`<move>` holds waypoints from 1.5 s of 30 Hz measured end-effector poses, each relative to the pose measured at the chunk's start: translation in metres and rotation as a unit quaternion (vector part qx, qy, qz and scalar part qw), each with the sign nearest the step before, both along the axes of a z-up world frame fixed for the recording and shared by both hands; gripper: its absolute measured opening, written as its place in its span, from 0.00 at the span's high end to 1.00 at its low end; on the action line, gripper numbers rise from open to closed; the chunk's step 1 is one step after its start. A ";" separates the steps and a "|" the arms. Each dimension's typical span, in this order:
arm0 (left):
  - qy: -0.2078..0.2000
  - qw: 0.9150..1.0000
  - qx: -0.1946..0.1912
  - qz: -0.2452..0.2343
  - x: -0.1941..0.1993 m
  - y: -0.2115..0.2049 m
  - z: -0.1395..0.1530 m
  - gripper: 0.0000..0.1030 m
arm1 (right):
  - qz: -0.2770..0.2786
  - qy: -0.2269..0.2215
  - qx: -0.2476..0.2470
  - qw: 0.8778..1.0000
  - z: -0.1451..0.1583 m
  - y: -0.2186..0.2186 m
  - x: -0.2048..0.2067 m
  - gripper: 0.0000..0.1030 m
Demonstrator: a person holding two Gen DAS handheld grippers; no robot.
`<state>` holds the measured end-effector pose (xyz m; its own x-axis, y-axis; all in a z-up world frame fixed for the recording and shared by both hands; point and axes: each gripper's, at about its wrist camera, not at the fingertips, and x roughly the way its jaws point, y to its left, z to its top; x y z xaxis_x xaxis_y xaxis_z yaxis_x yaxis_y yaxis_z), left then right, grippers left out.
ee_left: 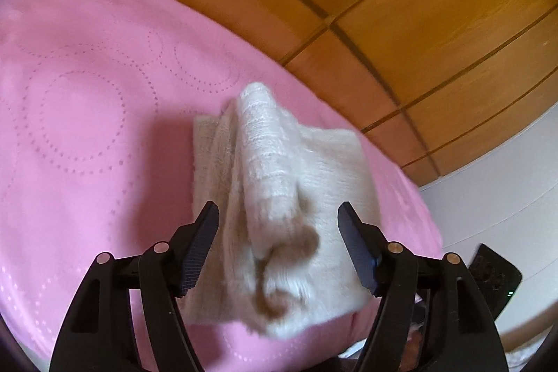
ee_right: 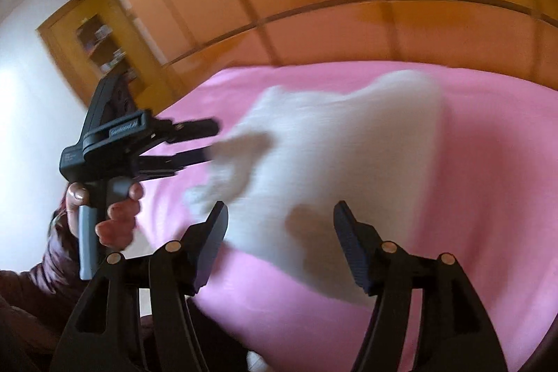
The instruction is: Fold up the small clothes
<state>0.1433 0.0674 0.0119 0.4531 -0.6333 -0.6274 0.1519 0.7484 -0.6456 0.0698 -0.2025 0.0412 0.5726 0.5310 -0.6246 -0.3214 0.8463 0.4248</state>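
Note:
A small cream fuzzy garment [ee_left: 275,197] lies bunched on the pink bedspread [ee_left: 87,128], with a raised fold running away from me. My left gripper [ee_left: 279,232] is open, its jaws on either side of the garment's near end, not closed on it. In the right wrist view the garment [ee_right: 331,162] is blurred. My right gripper [ee_right: 279,232] is open just above the garment's near edge. The left gripper also shows in the right wrist view [ee_right: 209,142], at the garment's left edge, held by a hand [ee_right: 115,218].
A wooden headboard [ee_left: 383,23] runs behind the bed. A white wall [ee_left: 505,190] is at right. A wooden shelf unit [ee_right: 101,47] stands against the wall at far left. The bedspread [ee_right: 488,180] extends to the right.

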 end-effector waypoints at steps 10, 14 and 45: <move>-0.019 0.994 0.105 0.009 0.007 -0.018 -0.005 0.88 | -0.040 -0.007 -0.049 0.998 -0.013 -0.002 0.021 0.43; -0.034 0.981 0.192 0.023 -0.011 -0.013 -0.026 0.88 | -0.014 -0.004 -0.087 0.996 -0.031 0.020 0.016 0.42; -0.112 0.943 0.306 0.061 -0.027 -0.039 -0.028 0.59 | -0.034 0.042 -0.158 0.986 -0.018 0.033 0.141 0.30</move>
